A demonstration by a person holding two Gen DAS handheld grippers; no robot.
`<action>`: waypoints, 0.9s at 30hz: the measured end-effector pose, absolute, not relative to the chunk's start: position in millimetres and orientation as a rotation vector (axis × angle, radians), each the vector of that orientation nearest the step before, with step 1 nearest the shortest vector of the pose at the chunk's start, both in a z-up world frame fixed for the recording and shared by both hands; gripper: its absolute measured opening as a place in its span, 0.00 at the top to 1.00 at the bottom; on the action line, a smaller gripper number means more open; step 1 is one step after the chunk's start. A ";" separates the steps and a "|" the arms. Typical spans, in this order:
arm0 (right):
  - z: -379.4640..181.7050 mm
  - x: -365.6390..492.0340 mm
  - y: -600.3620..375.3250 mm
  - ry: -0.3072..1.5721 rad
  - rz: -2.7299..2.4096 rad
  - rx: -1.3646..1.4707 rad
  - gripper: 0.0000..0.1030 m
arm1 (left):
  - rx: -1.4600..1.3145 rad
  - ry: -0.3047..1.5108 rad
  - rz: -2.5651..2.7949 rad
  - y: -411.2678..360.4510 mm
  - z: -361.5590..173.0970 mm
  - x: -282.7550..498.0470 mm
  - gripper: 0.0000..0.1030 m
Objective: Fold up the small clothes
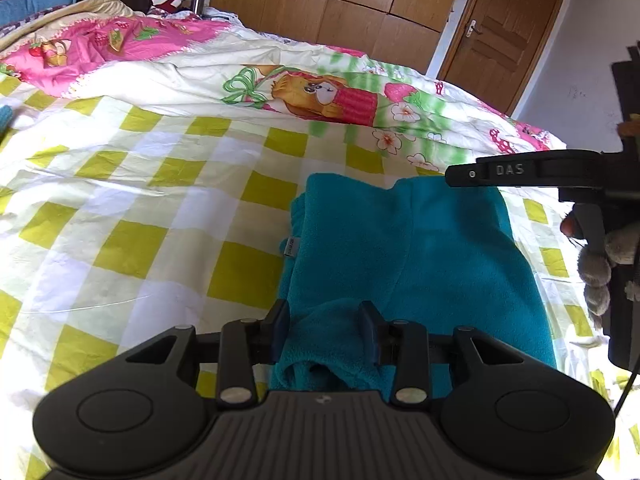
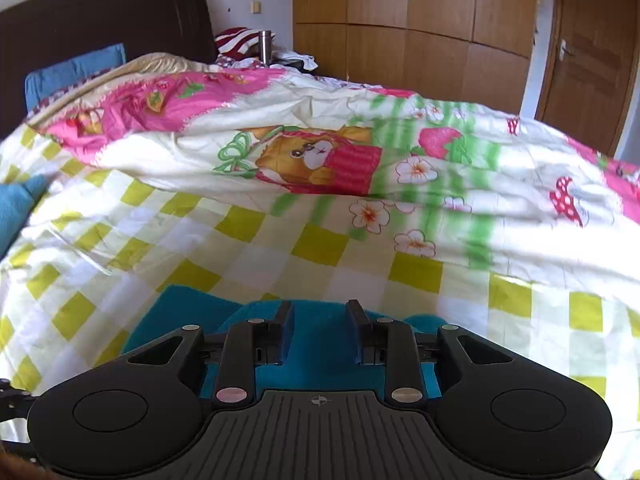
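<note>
A teal fleece garment (image 1: 420, 248) lies folded on the checked bed sheet, with a small grey label at its left edge. My left gripper (image 1: 325, 320) is at its near edge, and a raised fold of fleece is pinched between the two pads. My right gripper (image 2: 319, 320) hovers over the garment's far right part (image 2: 320, 360), fingers apart with flat teal cloth showing beneath the gap. In the left wrist view one black finger of the right gripper (image 1: 520, 170) reaches in from the right, held by a hand in a grey fuzzy sleeve (image 1: 600, 276).
The yellow-and-white checked sheet (image 1: 160, 220) spreads to the left. A bunched quilt (image 1: 320, 92) with bear and strawberry prints lies behind the garment. Another blue cloth (image 2: 16, 204) sits at the left edge. A wooden wardrobe (image 2: 420, 20) and door stand beyond the bed.
</note>
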State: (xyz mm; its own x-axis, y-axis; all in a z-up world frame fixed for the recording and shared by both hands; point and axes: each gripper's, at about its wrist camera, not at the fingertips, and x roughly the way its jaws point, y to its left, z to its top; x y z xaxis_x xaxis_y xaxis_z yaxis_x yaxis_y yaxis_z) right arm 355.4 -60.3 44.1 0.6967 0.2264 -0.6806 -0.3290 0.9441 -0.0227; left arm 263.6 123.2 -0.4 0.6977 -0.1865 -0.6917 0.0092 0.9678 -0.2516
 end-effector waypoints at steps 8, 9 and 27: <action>47.2 374.9 -29.7 0.801 0.443 -0.266 0.47 | -0.168 0.747 -0.119 117.5 2.9 253.9 0.46; 49.8 373.6 -27.3 0.787 0.462 -0.264 0.49 | -0.174 0.719 -0.115 117.7 7.0 251.2 0.46; 1.0 373.6 30.6 0.942 0.605 -0.242 0.80 | -0.239 0.769 -0.007 111.5 -9.5 236.2 0.53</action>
